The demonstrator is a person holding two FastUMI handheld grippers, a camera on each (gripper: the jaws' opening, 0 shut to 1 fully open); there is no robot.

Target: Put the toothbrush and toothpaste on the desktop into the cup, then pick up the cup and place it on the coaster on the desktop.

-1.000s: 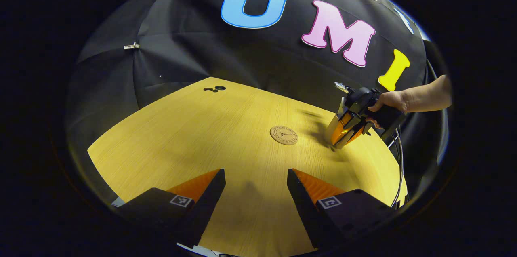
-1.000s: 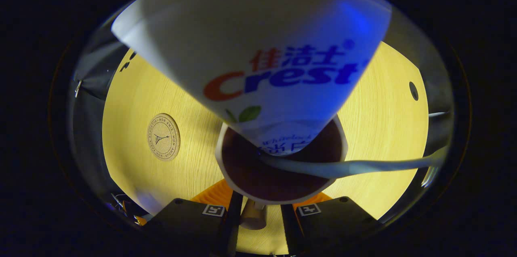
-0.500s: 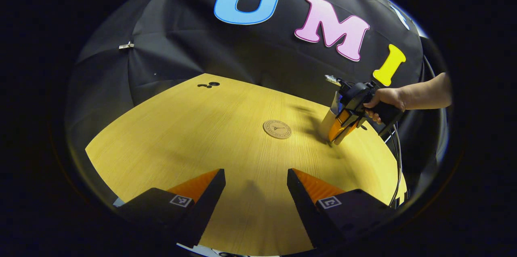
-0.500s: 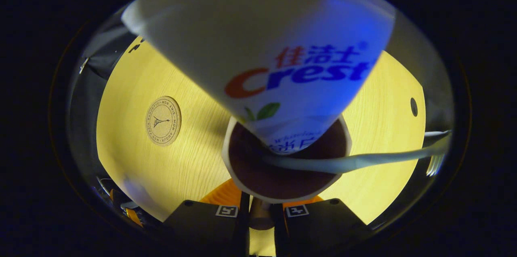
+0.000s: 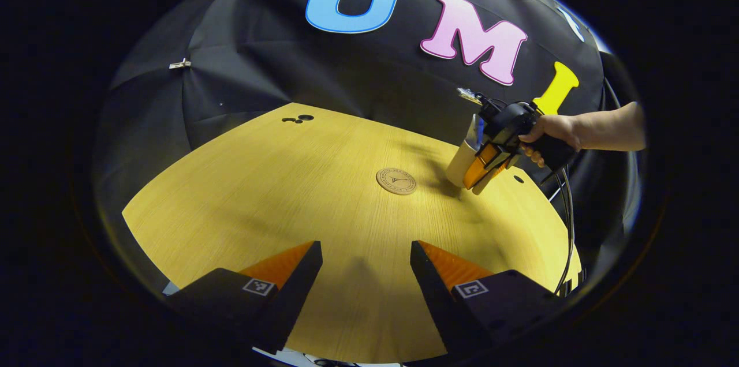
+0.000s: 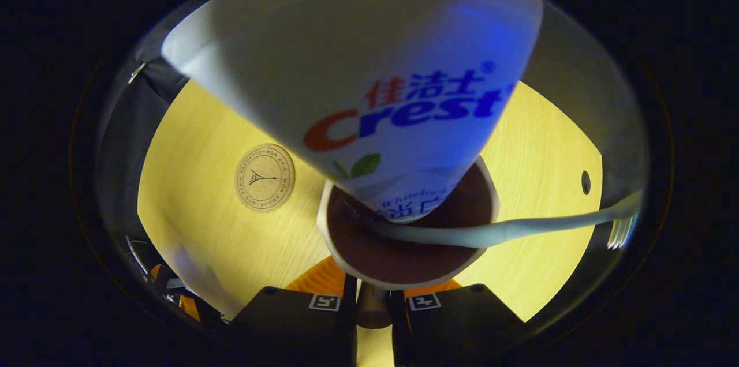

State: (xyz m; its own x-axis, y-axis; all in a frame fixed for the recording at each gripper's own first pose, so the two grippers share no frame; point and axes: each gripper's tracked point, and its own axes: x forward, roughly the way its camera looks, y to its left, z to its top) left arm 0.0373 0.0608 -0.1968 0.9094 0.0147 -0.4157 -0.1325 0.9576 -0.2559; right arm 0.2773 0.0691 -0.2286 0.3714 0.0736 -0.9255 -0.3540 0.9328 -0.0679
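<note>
Yellow wood-grain desktop (image 5: 277, 194) stretches out under black cloth walls, a round cork coaster (image 5: 396, 180) lying near its middle. Left gripper (image 5: 366, 266) hovers low over the near edge, fingers apart, holding nothing. Across the table, a hand (image 5: 548, 135) tilts the right gripper (image 5: 484, 168), which is clamped on the handle of the cream cup (image 6: 407, 228), just beside the coaster. White toothpaste tube (image 6: 369, 67) and pale toothbrush (image 6: 508, 229) stand inside the cup.
</note>
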